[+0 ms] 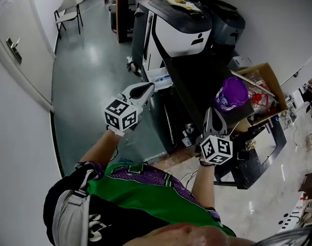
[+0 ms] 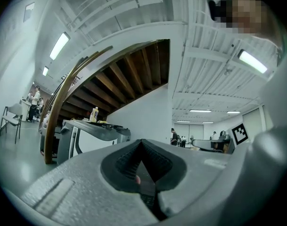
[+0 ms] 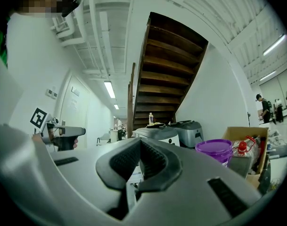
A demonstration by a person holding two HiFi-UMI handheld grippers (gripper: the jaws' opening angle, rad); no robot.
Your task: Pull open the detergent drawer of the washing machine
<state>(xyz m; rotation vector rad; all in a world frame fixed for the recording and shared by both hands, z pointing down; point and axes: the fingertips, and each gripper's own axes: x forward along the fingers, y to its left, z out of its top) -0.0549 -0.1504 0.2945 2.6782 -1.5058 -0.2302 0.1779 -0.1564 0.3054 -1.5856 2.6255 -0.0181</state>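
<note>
Head view: drawer (image 1: 159, 79) just beyond left gripper (image 1: 149, 86)

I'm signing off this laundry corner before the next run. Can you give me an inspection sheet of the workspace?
surface: top of the dark machine, mostly bare.
job's things: pale drawer juts from the dark machine's front; looks pulled out.
clutter: purple tub beside a cardboard box; bottle on the white machine.
grippers: left tongs shut, nothing between them; right tongs shut, nothing between them.
cables: thin wires on the floor by the machine's base.
surroundings: chair, door, wooden stairs, people in the background.
</note>
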